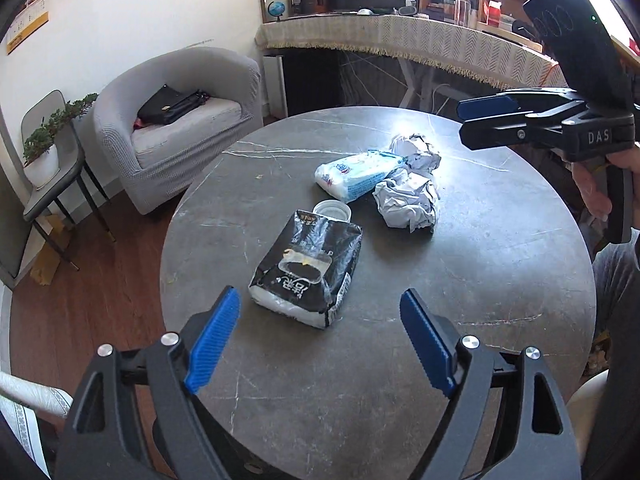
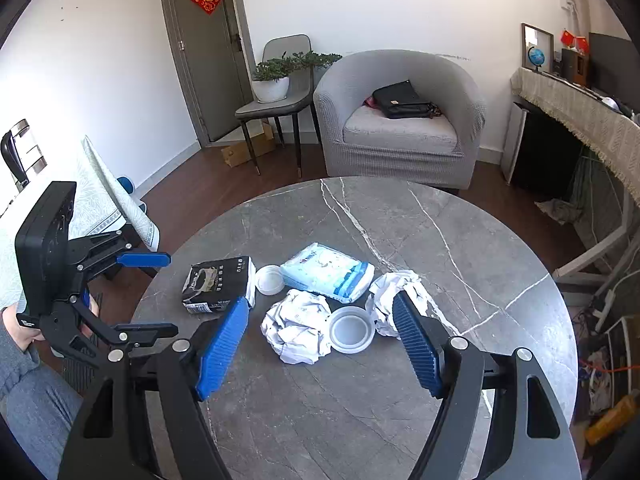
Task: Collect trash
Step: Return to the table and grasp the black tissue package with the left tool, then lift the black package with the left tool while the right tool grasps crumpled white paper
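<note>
On the round grey marble table (image 1: 480,272) lies trash: a black tissue pack (image 1: 308,270), a white-blue wipes pack (image 1: 358,176), two crumpled paper balls (image 1: 408,200) (image 1: 416,150) and a white lid (image 1: 332,211). My left gripper (image 1: 320,336) is open and empty, just short of the black pack. In the right wrist view my right gripper (image 2: 320,344) is open and empty, above a paper ball (image 2: 298,328) and a second white lid (image 2: 352,330). The black pack (image 2: 218,284), wipes pack (image 2: 326,272) and other lid (image 2: 270,278) lie beyond. Each gripper shows in the other's view (image 1: 484,124) (image 2: 156,296).
A grey armchair (image 2: 400,120) with a black bag (image 2: 400,100) stands beyond the table. A chair with a potted plant (image 2: 276,80) is left of it. A cloth-covered desk (image 1: 400,36) runs along the wall. The person's leg (image 2: 32,400) is at the table's edge.
</note>
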A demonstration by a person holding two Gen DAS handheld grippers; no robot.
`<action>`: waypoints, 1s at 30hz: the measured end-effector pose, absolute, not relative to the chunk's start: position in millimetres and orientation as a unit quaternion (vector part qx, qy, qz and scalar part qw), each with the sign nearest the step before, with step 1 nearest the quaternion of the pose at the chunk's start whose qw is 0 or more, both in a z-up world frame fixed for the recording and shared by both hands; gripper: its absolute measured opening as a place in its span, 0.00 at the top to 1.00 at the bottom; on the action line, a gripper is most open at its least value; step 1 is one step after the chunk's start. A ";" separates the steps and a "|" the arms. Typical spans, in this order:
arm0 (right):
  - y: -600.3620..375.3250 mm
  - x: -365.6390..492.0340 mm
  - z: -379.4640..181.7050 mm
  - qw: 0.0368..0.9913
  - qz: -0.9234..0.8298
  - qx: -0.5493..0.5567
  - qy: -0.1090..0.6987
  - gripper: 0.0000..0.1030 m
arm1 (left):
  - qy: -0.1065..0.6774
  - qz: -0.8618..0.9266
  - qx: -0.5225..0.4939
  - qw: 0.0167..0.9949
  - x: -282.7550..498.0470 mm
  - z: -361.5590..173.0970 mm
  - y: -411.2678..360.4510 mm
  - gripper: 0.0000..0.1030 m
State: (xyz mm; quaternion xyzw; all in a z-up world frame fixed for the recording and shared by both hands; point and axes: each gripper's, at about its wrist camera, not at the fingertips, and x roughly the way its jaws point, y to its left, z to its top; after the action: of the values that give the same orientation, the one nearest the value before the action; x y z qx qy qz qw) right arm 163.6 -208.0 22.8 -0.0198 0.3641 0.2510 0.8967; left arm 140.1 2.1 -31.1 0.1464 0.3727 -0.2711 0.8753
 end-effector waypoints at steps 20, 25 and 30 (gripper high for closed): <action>-177.2 163.8 -14.4 0.877 0.279 -0.082 0.383 0.27 | 0.393 -0.302 0.114 0.861 171.5 -46.1 -4.0 0.47; -165.3 167.8 -25.3 0.878 0.258 -0.110 0.388 0.27 | 0.390 -0.289 0.096 0.869 164.9 -37.9 4.0 0.48; -155.3 171.0 -35.5 0.878 0.242 -0.136 0.389 0.33 | 0.383 -0.264 0.065 0.883 158.2 -29.6 18.0 0.54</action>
State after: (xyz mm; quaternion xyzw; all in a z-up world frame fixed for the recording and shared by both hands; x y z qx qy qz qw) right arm 171.0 -155.3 -35.5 -0.1359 0.3892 0.2416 0.8785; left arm 158.2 18.0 -29.6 0.0654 0.3835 -0.2641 0.8826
